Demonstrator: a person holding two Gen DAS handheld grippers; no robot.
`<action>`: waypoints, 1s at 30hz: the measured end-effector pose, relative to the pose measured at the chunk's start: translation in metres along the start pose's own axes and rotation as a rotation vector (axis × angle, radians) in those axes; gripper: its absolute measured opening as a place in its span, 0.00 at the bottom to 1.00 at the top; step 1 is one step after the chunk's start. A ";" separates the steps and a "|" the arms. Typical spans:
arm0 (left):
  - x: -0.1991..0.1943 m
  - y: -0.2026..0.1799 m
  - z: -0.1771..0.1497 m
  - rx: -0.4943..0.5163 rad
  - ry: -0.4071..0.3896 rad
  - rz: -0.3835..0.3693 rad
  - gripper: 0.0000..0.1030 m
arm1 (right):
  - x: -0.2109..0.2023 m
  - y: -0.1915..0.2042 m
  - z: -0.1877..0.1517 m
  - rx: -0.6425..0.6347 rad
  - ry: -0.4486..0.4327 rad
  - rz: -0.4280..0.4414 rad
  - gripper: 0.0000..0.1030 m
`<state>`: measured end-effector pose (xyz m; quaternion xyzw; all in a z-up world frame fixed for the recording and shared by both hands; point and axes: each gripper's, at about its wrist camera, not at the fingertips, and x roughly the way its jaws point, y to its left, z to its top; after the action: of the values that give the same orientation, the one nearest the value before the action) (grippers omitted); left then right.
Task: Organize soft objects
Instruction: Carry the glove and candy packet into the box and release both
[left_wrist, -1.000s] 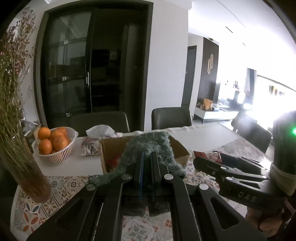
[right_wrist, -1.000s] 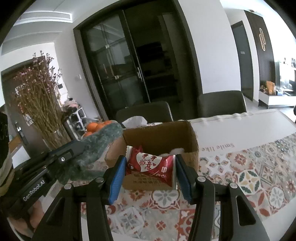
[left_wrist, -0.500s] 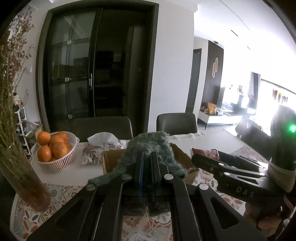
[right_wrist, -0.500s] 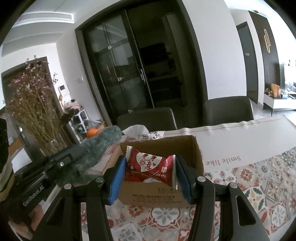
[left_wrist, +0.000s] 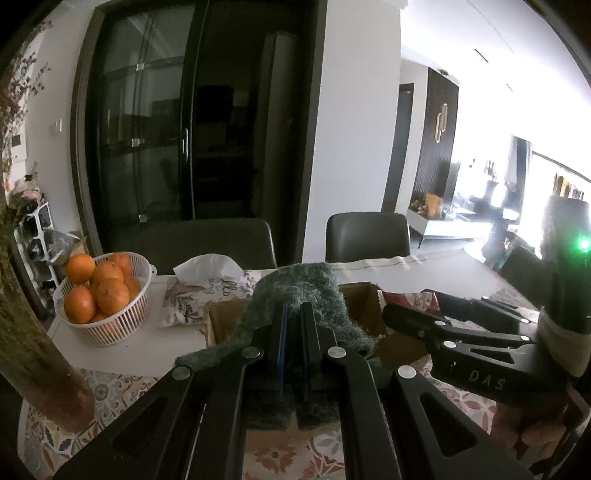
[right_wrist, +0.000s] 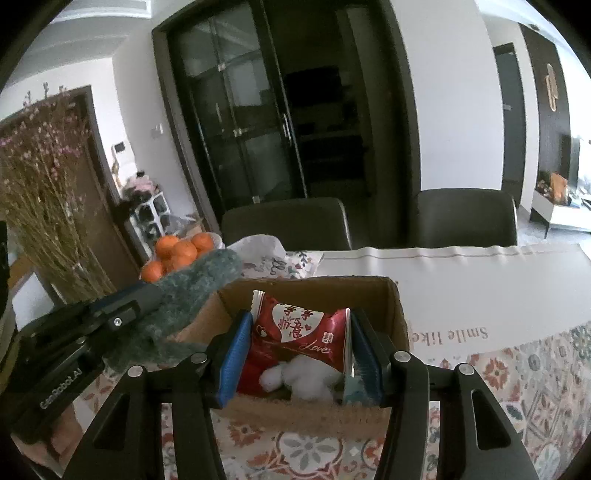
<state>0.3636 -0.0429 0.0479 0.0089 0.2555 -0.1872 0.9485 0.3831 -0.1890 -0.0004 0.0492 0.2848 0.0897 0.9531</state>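
From my left wrist camera I get the dried flowers (left_wrist: 22, 314) hard against the left edge, then a white basket (left_wrist: 107, 325) heaped with oranges (left_wrist: 105, 284), and next to it a patterned tissue pack (left_wrist: 207, 295) with a tissue poking out, all on the table (left_wrist: 147, 350). In the middle of that view my left gripper (left_wrist: 293, 347) has its jaws pressed together on a grey-green woolly cloth (left_wrist: 306, 291), which bunches up above the fingertips and hangs out below them, held over the near left side of a cardboard box (left_wrist: 365, 306). This camera shows almost nothing of the box's inside; the cloth blocks it. Further right it catches my right gripper (left_wrist: 424, 314) from the side, with a sliver of red packet (left_wrist: 406, 297) at its tip and a green light glowing on the handle. The right wrist camera fills in what that one misses: at its left the left gripper (right_wrist: 147, 299) reaches in with the cloth (right_wrist: 192, 291) draped over the box's (right_wrist: 310, 417) left wall, oranges (right_wrist: 177, 251) behind it. Dead centre, my right gripper (right_wrist: 299, 350) is closed partway with its blue pads (right_wrist: 234, 354) squeezing a red packet (right_wrist: 299, 328) with a heart printed on it, held above the open box. Under the packet, inside the box, I can see a white fluffy thing (right_wrist: 303, 376). Off to the right lies a tablecloth (right_wrist: 554, 369) with a tile pattern.
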 end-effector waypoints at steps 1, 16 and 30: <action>0.004 0.001 0.000 -0.001 0.005 0.000 0.08 | 0.003 0.000 0.001 -0.006 0.003 -0.003 0.53; 0.058 0.007 -0.009 -0.003 0.117 -0.019 0.08 | 0.054 -0.011 -0.002 -0.062 0.106 -0.024 0.53; 0.068 0.009 -0.012 0.002 0.143 0.022 0.10 | 0.061 -0.014 -0.004 -0.063 0.134 -0.044 0.68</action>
<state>0.4155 -0.0566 0.0034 0.0260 0.3225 -0.1760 0.9297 0.4332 -0.1905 -0.0389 0.0070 0.3461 0.0808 0.9347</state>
